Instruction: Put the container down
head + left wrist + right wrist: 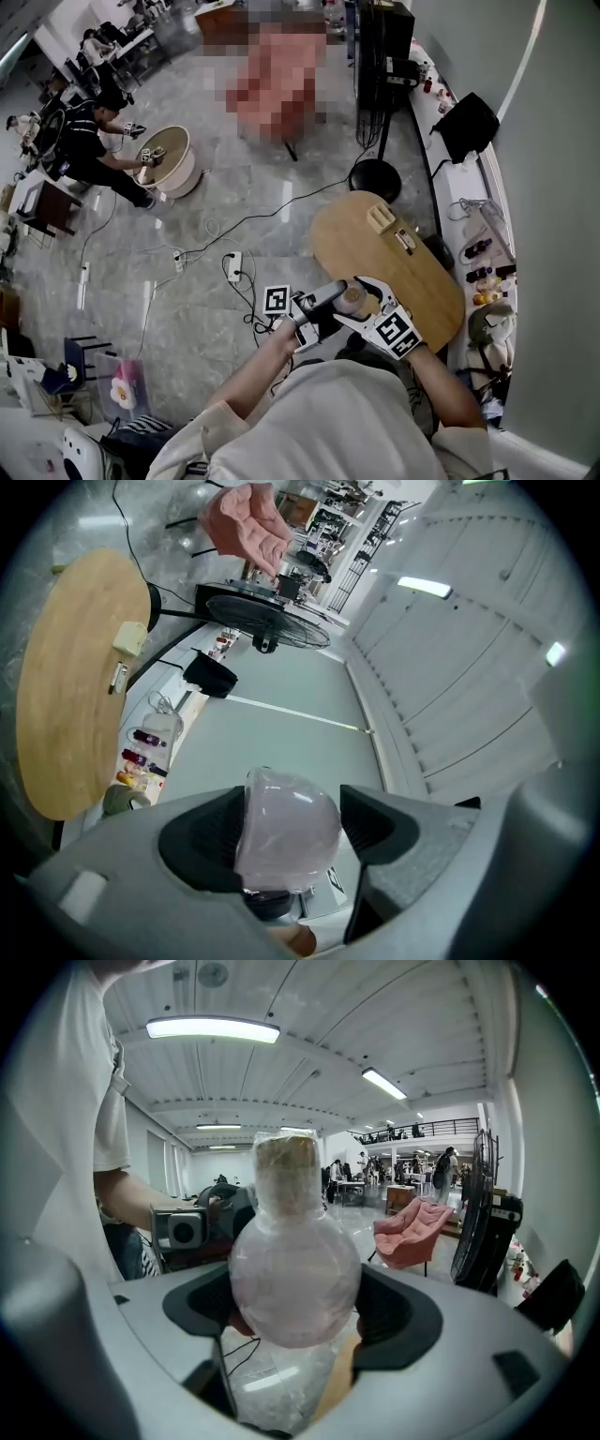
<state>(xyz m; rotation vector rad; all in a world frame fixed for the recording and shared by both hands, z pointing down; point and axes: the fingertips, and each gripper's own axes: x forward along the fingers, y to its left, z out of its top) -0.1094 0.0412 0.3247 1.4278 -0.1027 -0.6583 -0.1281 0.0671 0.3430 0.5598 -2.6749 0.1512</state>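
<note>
Head view: left gripper (328, 302) and right gripper (367, 302) meet at a container (353, 298) above the near end of an oval wooden table (412, 272). Left gripper view: jaws part-closed, pinching its clear, glossy round bulb. Right gripper view: jaws clamp the bulb's sides, tan-stoppered neck upward.

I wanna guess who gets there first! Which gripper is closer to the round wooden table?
Right. The right gripper is at the table's near edge; the left gripper is farther out, over the floor.

White short-sleeved T-shirt (347, 412)
</note>
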